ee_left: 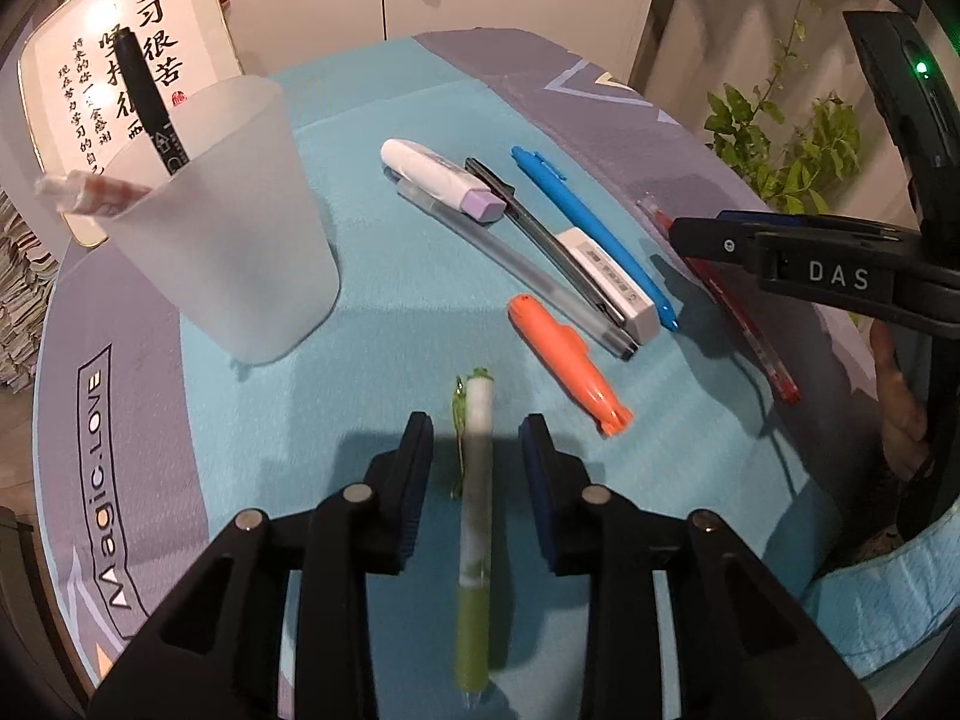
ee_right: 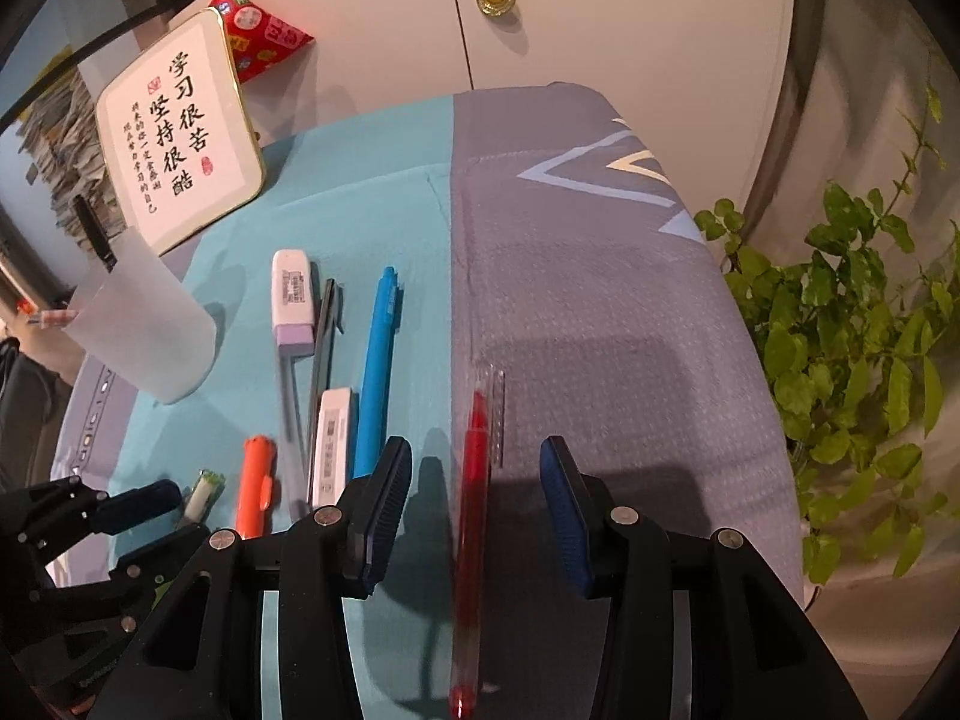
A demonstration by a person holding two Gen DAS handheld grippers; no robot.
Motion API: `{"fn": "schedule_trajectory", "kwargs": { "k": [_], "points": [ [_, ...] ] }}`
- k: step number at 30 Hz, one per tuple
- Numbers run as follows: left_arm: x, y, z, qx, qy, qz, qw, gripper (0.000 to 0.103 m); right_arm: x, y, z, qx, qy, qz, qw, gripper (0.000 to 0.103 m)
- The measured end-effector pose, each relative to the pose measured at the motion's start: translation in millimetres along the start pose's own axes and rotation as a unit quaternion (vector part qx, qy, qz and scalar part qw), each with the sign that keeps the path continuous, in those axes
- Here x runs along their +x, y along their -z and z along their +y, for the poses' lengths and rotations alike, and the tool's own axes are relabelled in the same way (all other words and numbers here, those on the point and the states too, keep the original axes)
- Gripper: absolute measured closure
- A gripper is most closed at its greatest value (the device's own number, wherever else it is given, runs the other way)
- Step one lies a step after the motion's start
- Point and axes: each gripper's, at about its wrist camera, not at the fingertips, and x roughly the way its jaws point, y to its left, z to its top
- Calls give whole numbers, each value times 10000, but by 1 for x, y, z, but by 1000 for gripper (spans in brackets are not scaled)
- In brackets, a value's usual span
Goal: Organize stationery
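A frosted plastic cup (ee_left: 228, 228) stands at the left of the table and holds a black marker (ee_left: 147, 105) and a pink-and-white item. My left gripper (ee_left: 477, 438) is open, its fingers on either side of a green-and-white pen (ee_left: 477, 492) lying on the teal cloth. My right gripper (ee_right: 477, 468) is open, its fingers either side of a red pen (ee_right: 471, 516) lying on the grey cloth. Loose on the table lie an orange marker (ee_left: 570, 366), a blue pen (ee_left: 594, 228), a white-and-purple correction tape (ee_left: 444, 180), a clear pen and a white eraser (ee_left: 612, 279).
A framed calligraphy card (ee_right: 180, 144) leans at the back left. A leafy green plant (ee_right: 852, 348) hangs past the table's right edge. The cloth (ee_right: 576, 276) is teal on the left, grey on the right. A medal hangs on the wall behind.
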Motion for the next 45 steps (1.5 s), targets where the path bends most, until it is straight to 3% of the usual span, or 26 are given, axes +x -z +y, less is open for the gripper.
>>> {"fn": "schedule_trajectory", "kwargs": {
  "k": [18, 19, 21, 22, 25, 45],
  "points": [
    [10, -6, -6, 219, -198, -55, 9995, 74, 25, -12, 7, -194, 207, 174, 9994, 59],
    [10, -6, -6, 229, -204, -59, 9995, 75, 26, -12, 8, -229, 270, 159, 9992, 65],
    [10, -6, -7, 260, -186, -71, 9995, 91, 28, -13, 10, -331, 431, 132, 9984, 81],
    [10, -6, -8, 273, -220, -71, 9994, 91, 28, -14, 10, -346, 417, 148, 9984, 87],
    [5, -7, -8, 276, -315, -131, 9990, 91, 23, -14, 7, -182, 187, 151, 9995, 88],
    [-75, 2, -15, 293, -387, -1139, 9923, 91, -77, 4, 33, -239, -71, -1060, 9941, 87]
  ]
}}
